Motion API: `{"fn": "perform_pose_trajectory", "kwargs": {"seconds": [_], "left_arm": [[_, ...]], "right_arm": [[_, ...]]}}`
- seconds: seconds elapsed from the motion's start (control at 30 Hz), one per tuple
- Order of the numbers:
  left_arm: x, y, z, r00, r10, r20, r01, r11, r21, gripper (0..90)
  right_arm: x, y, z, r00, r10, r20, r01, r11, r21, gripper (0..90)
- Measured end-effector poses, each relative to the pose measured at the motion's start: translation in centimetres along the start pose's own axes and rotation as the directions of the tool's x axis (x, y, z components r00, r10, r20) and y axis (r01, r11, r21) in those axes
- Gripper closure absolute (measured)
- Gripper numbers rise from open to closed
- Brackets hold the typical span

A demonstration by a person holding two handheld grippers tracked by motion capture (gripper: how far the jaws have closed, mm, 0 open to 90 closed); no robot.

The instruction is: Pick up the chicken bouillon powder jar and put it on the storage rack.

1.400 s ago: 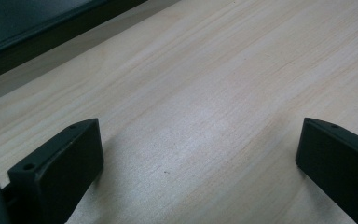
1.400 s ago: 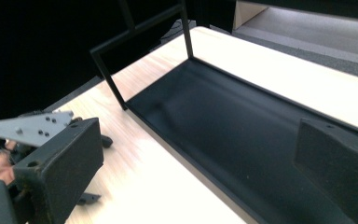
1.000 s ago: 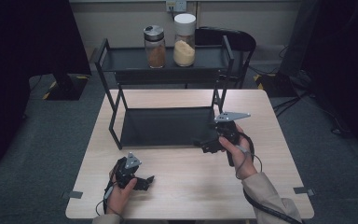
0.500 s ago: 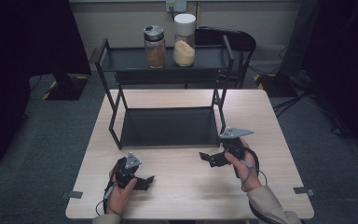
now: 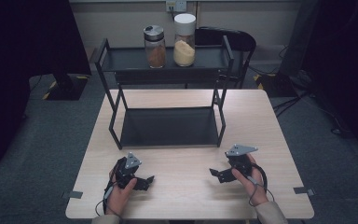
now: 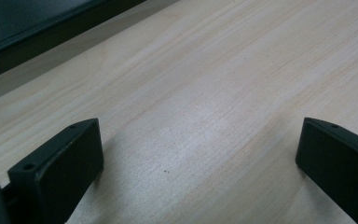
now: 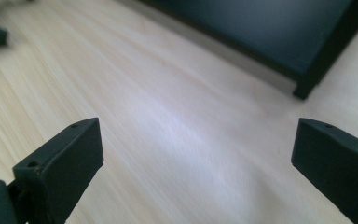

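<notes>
Both tongs rest low over the near part of the wooden counter (image 5: 186,196), and both are released, grasping nothing. The left tongs (image 5: 145,181) show their jaws spread wide over bare wood in the left gripper view, and the right tongs (image 5: 216,174) do the same in the right gripper view, where a corner post of the black rack (image 5: 170,126) stands just ahead of the right jaw.

The things nearest the work are two jars on the rack's upper shelf, well beyond both tongs and above them. The brown-filled jar (image 5: 154,46), with a metal lid, stands just to the left of the taller white-lidded jar (image 5: 184,41), which holds a pale yellow powder. They stand upright and close together, though whether they touch is hard to tell.

Both look like clear glass or hard plastic, so they are probably stiff, smooth and somewhat slippery, and breakable if dropped from the shelf. Each is well filled, so they likely carry some weight for their size. The safest hold is probably across the straight body, below the lid and near the middle, with the jaws square to the wall. The narrow gap between the jars may leave little room for a jaw, so an approach from each jar's outer side looks wiser.
</notes>
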State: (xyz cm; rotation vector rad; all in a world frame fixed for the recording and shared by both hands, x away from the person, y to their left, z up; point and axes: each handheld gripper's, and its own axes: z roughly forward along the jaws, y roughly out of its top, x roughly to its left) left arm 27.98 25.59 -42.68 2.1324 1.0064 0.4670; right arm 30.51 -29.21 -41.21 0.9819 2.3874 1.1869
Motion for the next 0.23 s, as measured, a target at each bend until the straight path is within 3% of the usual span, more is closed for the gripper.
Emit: {"fn": "perform_pose_trajectory", "kwargs": {"seconds": [0.23], "left_arm": [[0.1,0.1,0.0,1.0000,0.003,0.005,-0.003,1.0000,0.003,0.0]], "right_arm": [[0.6,-1.4,-0.3,0.9998,-0.009,0.016,0.008,0.999,0.037,1.1]]}}
